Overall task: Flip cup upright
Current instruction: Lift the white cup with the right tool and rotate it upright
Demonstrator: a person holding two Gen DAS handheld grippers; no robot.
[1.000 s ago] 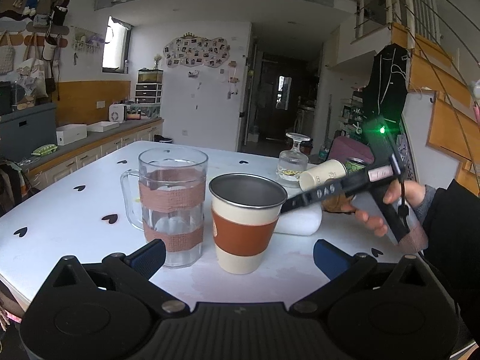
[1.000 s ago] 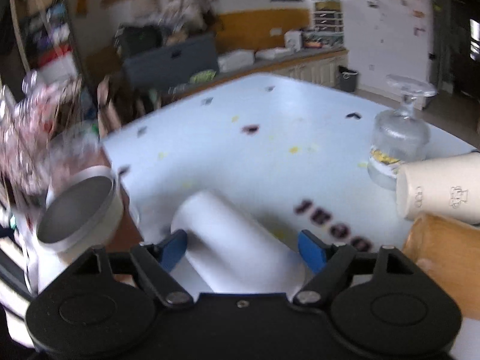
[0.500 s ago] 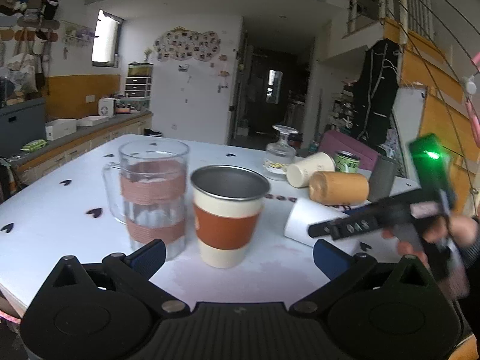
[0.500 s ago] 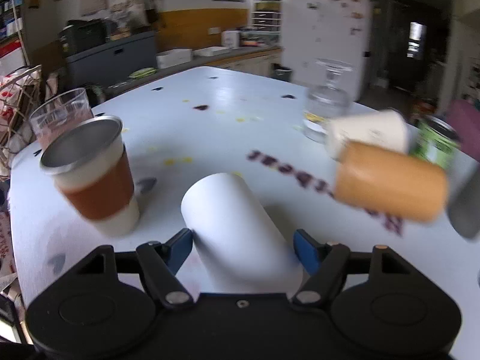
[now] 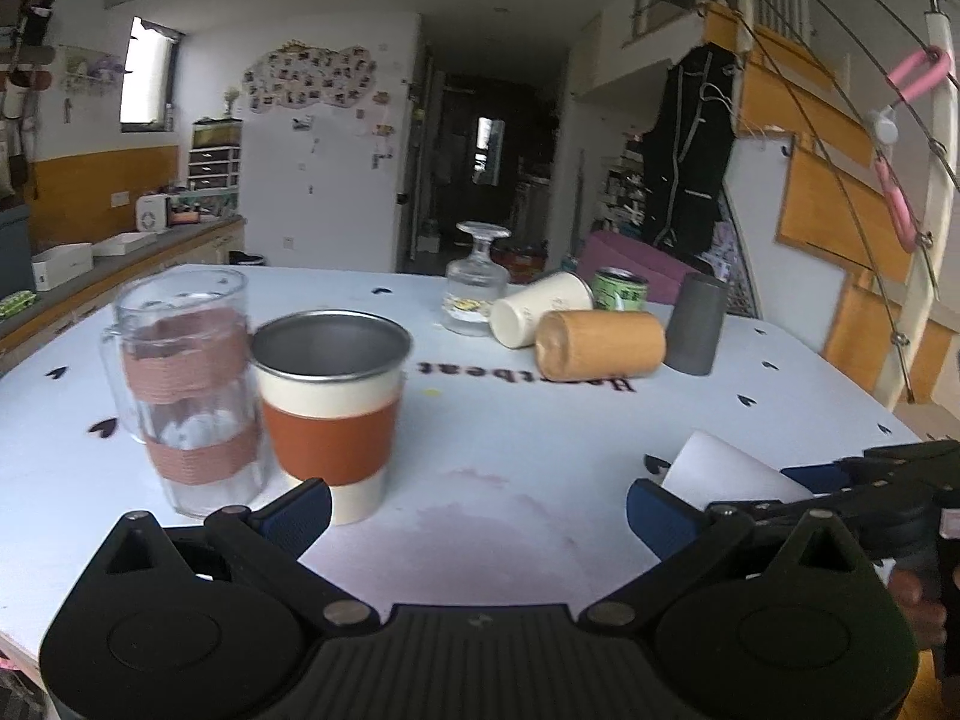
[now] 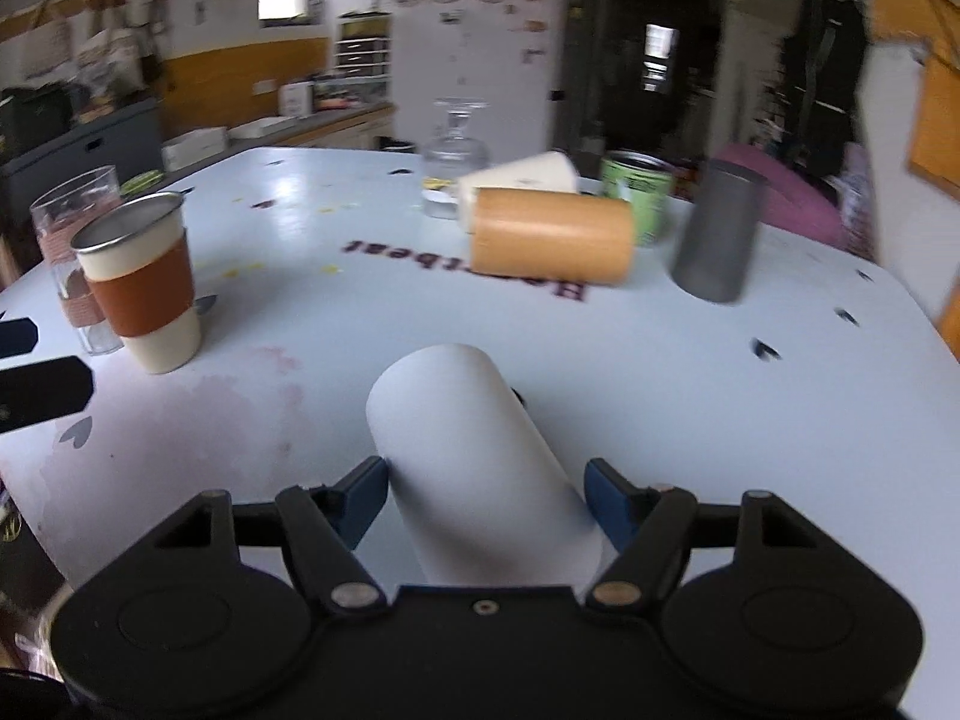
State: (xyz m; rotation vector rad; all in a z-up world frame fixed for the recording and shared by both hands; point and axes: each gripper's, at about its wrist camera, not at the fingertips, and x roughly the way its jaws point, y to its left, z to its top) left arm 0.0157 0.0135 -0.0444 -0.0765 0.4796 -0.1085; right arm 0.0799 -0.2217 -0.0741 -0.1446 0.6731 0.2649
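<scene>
Right wrist view: the right tongs point(image 6: 485, 495) grip a smooth white cup point(image 6: 480, 456), blue pads pressed against both of its sides. The cup is a plain tapered cylinder, lying tipped with its closed base pointing away from the camera, over the near edge of the glossy white desk point(image 6: 660, 348), which is dotted with small dark hearts.

Left wrist view: the left tongs point(image 5: 478, 507) are spread wide and hold nothing. Just ahead of them stands a steel-rimmed cream tumbler point(image 5: 333, 405) with a rust-brown sleeve, touching or nearly touching a clear ribbed glass mug point(image 5: 183, 387) wrapped in pinkish bands. Farther back lie a wooden cylinder point(image 5: 600, 345) and a cream paper cup point(image 5: 540, 309), both on their sides, beside an inverted stemmed glass point(image 5: 477, 288), a green can point(image 5: 621, 291) and a matte grey tumbler point(image 5: 696, 324) standing mouth down.
</scene>
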